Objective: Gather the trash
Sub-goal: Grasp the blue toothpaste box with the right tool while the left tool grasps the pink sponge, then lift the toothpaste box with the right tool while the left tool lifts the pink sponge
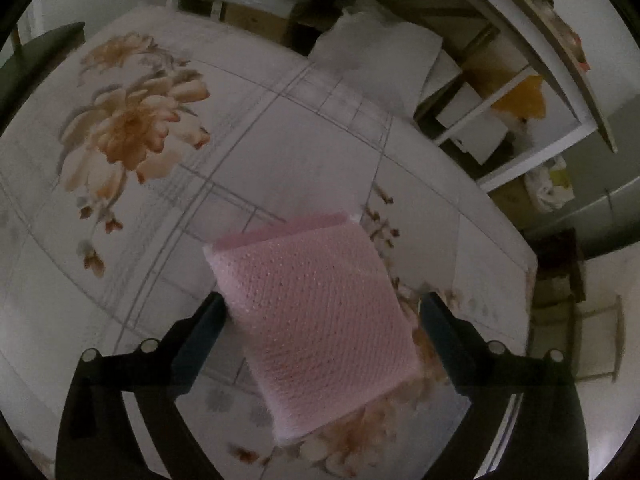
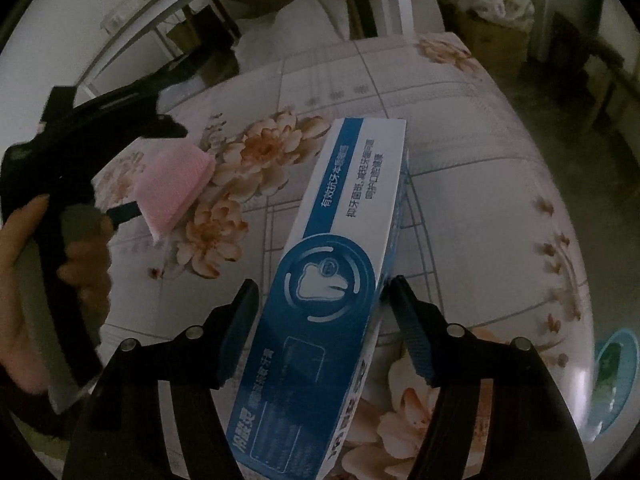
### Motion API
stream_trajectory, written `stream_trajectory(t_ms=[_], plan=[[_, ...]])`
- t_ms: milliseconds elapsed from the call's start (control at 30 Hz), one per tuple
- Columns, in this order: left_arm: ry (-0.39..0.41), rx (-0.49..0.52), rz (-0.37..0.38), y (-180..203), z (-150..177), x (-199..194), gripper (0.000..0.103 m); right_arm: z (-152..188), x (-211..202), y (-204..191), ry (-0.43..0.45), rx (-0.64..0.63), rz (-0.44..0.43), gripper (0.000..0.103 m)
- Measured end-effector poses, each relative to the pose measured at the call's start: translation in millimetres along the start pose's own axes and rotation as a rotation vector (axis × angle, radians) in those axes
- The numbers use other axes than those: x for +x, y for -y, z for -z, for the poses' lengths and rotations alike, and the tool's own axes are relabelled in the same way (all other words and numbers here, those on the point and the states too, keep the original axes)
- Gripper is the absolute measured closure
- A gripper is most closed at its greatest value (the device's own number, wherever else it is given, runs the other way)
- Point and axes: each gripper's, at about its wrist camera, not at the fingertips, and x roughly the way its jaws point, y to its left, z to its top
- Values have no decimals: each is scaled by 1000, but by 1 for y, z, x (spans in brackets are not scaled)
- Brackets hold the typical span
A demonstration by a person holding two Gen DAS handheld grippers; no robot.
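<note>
Right hand-held gripper (image 2: pixel 320 312) pinches toothpaste box (image 2: pixel 332 280), long axis running forward; left hand-held gripper (image 1: pixel 320 320) pinches pink sponge (image 1: pixel 316 320); teal bin (image 2: pixel 616 376) lower right, nearer right.

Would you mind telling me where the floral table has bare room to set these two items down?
Free: the table right of the toothpaste box, out to its far edge, and the stretch between the big orange flower print and the pink sponge. Crowded: the shelves beyond.

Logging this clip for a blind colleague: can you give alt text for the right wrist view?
The right tool grips a blue and white toothpaste box above a flower-print tablecloth. At left, a hand holds the left tool, which carries a pink sponge.
</note>
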Motion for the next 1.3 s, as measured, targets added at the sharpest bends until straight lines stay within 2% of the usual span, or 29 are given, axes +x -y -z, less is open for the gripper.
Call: stream_trajectory(t_ms=[100, 200, 333, 400, 433, 567, 800, 967, 1067, 1133, 1300], plan=[[24, 10, -47, 11, -5, 6, 8, 1, 0, 0, 7, 3, -10, 39], [41, 74, -97, 24, -7, 14, 8, 1, -1, 1, 12, 8, -18, 39], [48, 279, -174, 39, 5, 23, 8, 0, -1, 2, 10, 10, -26, 39], [50, 365, -177, 42, 13, 24, 8, 0, -1, 4, 9, 9, -20, 43], [52, 394, -172, 42, 16, 23, 8, 0, -2, 5, 5, 13, -28, 45], [50, 480, -143, 33, 29, 15, 22, 4, -5, 8, -13, 22, -51, 48], [-9, 662, -29, 4, 72, -14, 23, 33, -21, 8, -40, 2, -92, 51], [-84, 803, 76, -29, 134, -54, 23, 66, -41, 10, -68, -13, -118, 52], [-128, 820, 120, -52, 164, -77, 23, 91, -56, 9, -79, -37, -125, 52], [-158, 788, 162, -76, 183, -95, 22, 106, -64, 8, -88, -45, -132, 52], [-150, 772, 180, -101, 220, -121, 21, 129, -75, 6, -98, -31, -154, 50]])
